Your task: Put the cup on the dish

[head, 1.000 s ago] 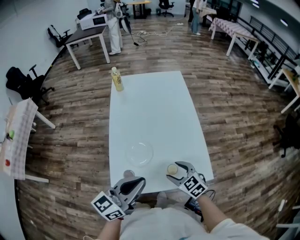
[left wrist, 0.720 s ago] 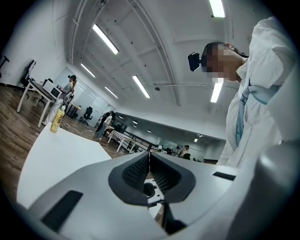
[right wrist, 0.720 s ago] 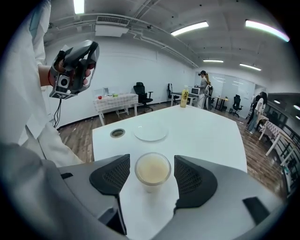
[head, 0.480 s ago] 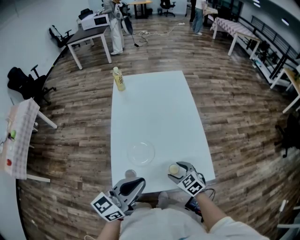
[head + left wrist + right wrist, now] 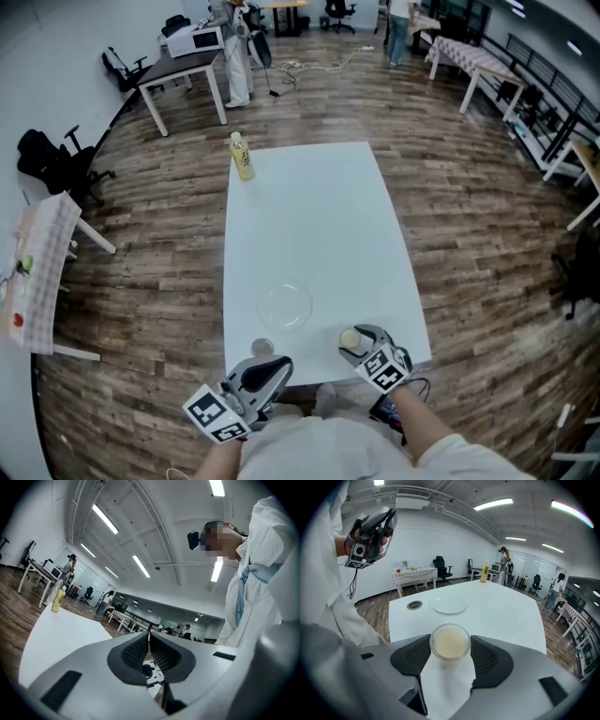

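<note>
Since your right gripper [image 5: 450,649] clamps the cup [image 5: 449,641] and left gripper [image 5: 149,649] sits closed, carry it level far-left onto the dish [image 5: 449,605].

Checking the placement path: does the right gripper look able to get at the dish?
Probably yes: the dish lies close by, with only bare table between it and the right gripper holding the cup.

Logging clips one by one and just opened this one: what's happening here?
A person at the near end of a white table holds a gripper in each hand. The right gripper is closed on a clear cup of pale liquid near the table's edge. The glass dish lies empty, ahead to its left. The left gripper is shut and empty.
</note>
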Demonstrator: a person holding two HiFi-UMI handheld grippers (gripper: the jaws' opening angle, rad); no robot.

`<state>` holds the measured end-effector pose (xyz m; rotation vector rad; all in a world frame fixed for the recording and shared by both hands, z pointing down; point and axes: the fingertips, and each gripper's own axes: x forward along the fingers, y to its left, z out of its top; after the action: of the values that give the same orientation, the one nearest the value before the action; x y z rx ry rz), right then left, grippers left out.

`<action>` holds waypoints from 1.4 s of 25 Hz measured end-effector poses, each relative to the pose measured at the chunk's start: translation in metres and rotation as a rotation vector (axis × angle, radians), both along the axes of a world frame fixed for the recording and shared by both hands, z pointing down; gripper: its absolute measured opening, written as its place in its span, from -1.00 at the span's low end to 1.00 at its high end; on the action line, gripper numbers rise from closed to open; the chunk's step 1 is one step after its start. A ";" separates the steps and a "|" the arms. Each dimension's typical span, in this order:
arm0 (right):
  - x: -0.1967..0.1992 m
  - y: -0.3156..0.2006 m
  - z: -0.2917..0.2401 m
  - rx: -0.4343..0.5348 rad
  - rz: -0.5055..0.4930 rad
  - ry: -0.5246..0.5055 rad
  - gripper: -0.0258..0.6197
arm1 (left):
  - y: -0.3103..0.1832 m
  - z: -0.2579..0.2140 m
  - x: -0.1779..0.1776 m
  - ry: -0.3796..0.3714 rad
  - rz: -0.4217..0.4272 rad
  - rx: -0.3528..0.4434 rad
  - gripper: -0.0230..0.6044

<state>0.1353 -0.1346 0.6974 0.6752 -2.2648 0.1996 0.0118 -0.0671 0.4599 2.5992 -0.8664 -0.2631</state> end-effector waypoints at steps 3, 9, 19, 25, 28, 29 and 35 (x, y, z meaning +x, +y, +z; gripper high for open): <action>0.000 0.000 0.002 0.000 -0.003 0.002 -0.05 | 0.000 0.001 -0.001 -0.004 -0.003 -0.001 -0.92; 0.001 0.000 0.001 0.003 -0.014 0.014 -0.05 | -0.001 0.001 -0.004 -0.001 -0.011 0.002 -0.92; 0.001 -0.003 0.002 0.001 0.023 -0.002 -0.06 | -0.005 0.001 -0.015 0.000 -0.013 -0.001 -0.92; -0.003 -0.004 -0.001 0.004 0.042 -0.007 -0.06 | -0.008 -0.001 -0.019 0.001 0.004 -0.002 -0.92; -0.007 -0.006 0.000 0.005 0.049 -0.010 -0.07 | -0.011 -0.001 -0.024 -0.001 0.007 -0.007 -0.92; -0.008 -0.006 0.000 0.006 0.051 -0.011 -0.07 | -0.011 -0.001 -0.025 -0.002 0.008 -0.006 -0.92; -0.015 -0.010 -0.006 0.010 0.059 -0.013 -0.10 | -0.016 -0.002 -0.037 -0.008 0.014 -0.009 -0.92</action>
<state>0.1203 -0.1449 0.6914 0.7491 -2.2616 0.2219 -0.0248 -0.0827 0.4579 2.5990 -0.8500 -0.2453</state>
